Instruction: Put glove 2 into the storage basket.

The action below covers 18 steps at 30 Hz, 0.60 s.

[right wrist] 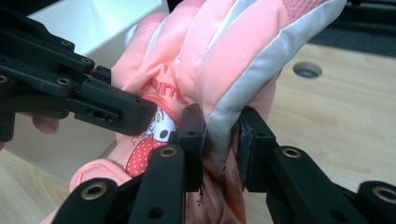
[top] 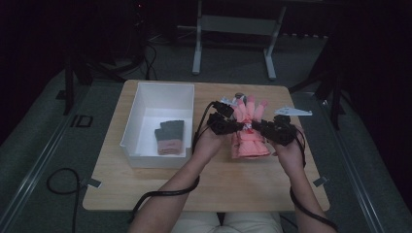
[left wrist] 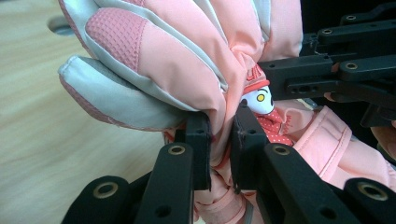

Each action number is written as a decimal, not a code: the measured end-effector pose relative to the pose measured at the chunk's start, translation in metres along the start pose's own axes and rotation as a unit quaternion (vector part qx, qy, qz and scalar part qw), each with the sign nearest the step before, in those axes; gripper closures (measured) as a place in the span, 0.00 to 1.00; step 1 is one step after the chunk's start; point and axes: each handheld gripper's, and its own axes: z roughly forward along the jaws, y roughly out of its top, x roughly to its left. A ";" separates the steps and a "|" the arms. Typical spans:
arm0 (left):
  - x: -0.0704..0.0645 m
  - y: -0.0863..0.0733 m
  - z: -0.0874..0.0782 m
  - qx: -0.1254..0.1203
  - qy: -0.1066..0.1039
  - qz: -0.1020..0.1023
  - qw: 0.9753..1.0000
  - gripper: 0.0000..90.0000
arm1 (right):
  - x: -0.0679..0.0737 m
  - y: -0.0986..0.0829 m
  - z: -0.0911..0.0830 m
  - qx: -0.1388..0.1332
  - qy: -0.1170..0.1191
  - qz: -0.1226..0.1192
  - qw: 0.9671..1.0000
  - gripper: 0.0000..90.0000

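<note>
Pink glove (top: 248,133) right of white box (top: 145,104). Left gripper (left wrist: 219,140) and right gripper (right wrist: 219,144) each clamped on its fabric, jaws nearly closed.

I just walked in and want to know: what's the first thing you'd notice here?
The pink padded glove stands out, held up over the middle of the wooden table, pinched from both sides by the left hand-held gripper and the right hand-held gripper. A cartoon face sits on it. Left of it, a white box holds a grey and pink knitted glove.
</note>
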 end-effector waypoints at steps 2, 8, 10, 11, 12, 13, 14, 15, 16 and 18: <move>0.002 0.004 -0.010 -0.001 0.001 0.003 1.000 0.89 | 0.005 0.007 -0.001 -0.006 0.003 -0.002 1.000 0.82; 0.009 0.016 -0.038 0.001 0.008 0.012 1.000 0.89 | 0.023 0.029 0.000 -0.017 0.011 -0.013 1.000 0.82; 0.012 0.020 -0.048 0.000 0.012 0.014 1.000 0.89 | 0.029 0.037 0.001 -0.022 0.013 -0.017 1.000 0.82; 0.012 0.020 -0.048 0.000 0.012 0.014 1.000 0.89 | 0.032 0.040 0.002 -0.023 0.015 -0.017 0.999 0.82; 0.015 0.023 -0.058 0.000 0.016 0.014 1.000 0.89 | 0.035 0.045 0.003 -0.023 0.016 -0.018 0.999 0.82; 0.018 0.024 -0.063 -0.001 0.018 0.014 1.000 0.89 | 0.038 0.048 0.004 -0.025 0.017 -0.019 0.999 0.82; 0.020 0.026 -0.067 0.001 0.019 0.012 1.000 0.89 | 0.042 0.052 0.005 -0.026 0.017 -0.022 0.999 0.82; 0.022 0.026 -0.072 -0.001 0.022 0.012 1.000 0.89 | 0.045 0.056 0.007 -0.026 0.019 -0.024 0.999 0.82; 0.023 0.027 -0.077 0.000 0.026 0.011 1.000 0.89 | 0.049 0.059 0.008 -0.027 0.020 -0.023 0.999 0.82; 0.028 0.028 -0.086 -0.001 0.032 0.011 0.999 0.89 | 0.056 0.066 0.012 -0.029 0.022 -0.027 0.999 0.82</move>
